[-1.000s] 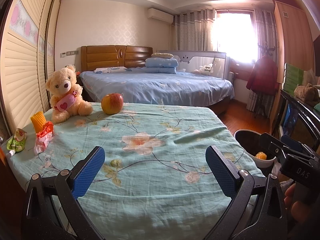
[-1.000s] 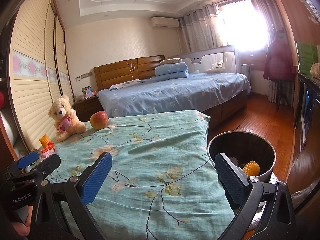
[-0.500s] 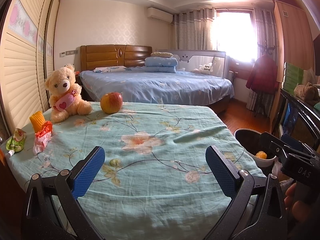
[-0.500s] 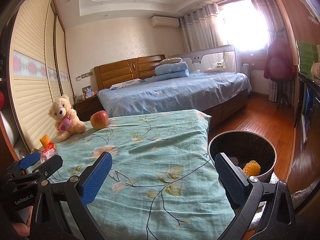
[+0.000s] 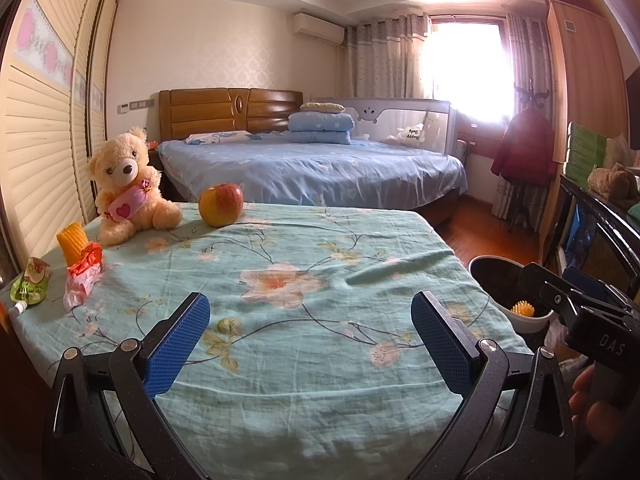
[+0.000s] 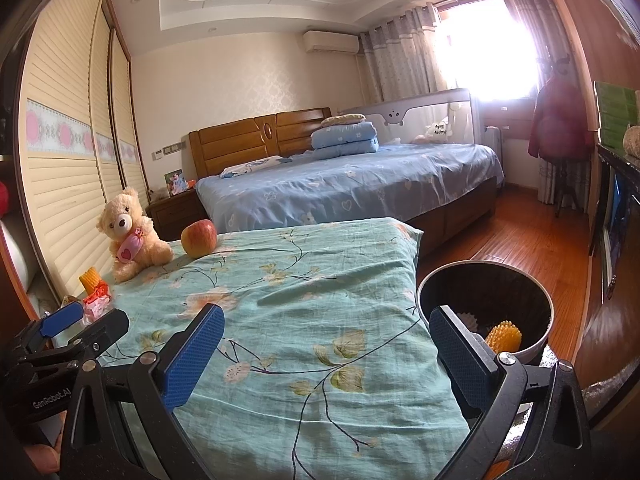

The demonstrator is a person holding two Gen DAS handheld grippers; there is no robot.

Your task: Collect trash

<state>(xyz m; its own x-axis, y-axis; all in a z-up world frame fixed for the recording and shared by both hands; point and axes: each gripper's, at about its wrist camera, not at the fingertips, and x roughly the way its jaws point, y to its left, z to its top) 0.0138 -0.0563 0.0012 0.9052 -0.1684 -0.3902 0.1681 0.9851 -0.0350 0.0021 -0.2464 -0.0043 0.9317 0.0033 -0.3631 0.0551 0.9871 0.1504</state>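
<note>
Above the floral teal tablecloth (image 5: 320,280), both my grippers, left (image 5: 310,342) & right (image 6: 326,354), gape wide, empty; crumpled red-white wrapper (image 5: 82,276) at 10 o'clock.

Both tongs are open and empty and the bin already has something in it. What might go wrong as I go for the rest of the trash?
1. The red-and-white wrapper lies against the yellow corn piece; the left tongs may drag both.
2. The green pouch sits at the table edge and could be nudged off.
3. The bin stands off the table's right side, opposite the trash; a loose grip might drop things on the way.
</note>
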